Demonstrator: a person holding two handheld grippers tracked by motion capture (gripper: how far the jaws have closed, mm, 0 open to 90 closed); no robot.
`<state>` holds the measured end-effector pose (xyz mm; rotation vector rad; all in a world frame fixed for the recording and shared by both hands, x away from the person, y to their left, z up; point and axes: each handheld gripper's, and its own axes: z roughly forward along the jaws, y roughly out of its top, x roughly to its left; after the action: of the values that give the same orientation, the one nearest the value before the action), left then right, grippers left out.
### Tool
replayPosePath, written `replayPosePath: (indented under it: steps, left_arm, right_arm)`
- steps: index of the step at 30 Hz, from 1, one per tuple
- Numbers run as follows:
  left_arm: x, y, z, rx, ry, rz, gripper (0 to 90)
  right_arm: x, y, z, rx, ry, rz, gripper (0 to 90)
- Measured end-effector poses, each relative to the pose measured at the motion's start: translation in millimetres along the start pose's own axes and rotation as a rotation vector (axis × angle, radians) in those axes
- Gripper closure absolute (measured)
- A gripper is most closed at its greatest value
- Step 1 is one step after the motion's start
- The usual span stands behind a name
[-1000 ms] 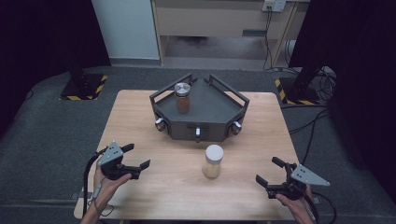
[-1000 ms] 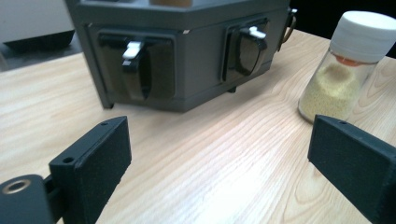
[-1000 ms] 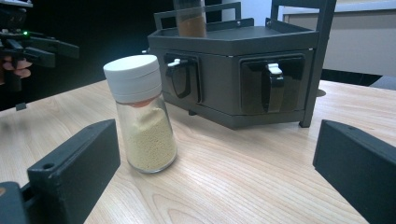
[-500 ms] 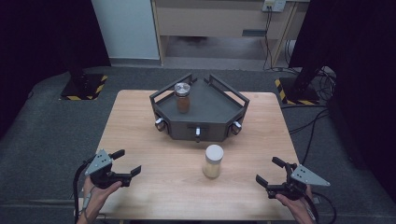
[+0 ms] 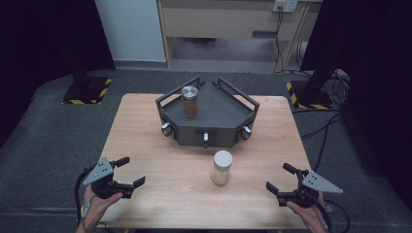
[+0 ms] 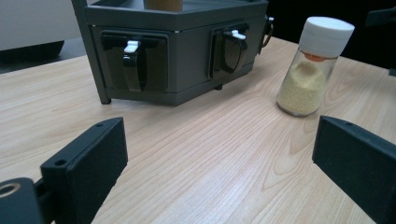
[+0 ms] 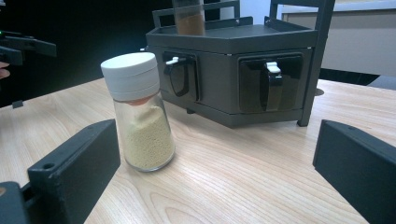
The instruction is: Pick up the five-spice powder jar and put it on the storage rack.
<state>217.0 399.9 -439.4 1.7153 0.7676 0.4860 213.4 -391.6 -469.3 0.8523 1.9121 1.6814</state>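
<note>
Tongs both gape empty. Left gripper (image 5: 127, 171) has drawn back toward the table's near-left corner since a second ago; right gripper (image 5: 283, 177) unchanged. White-capped shaker (image 5: 222, 167) stands untouched between them, before the grey rack (image 5: 228, 114). Judgement: grasp not begun.

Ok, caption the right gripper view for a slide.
Open right gripper faces white-capped spice jar before the dark rack.
</note>
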Motion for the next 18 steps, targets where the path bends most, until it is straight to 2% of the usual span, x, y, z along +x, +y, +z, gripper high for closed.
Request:
replayPosePath:
  steps: [6,18]
  left_arm:
    - [2.2,-2.2,-4.1,-0.015,0.018,-0.007,1.4]
    - [4.7,-3.4,-6.3,-0.031,0.004,-0.01,1.4]
  right_arm:
    - [-0.3,-0.1,0.4,0.003,0.0,0.0,1.3]
    - [-0.8,-0.2,0.9,0.006,-0.005,0.004,1.3]
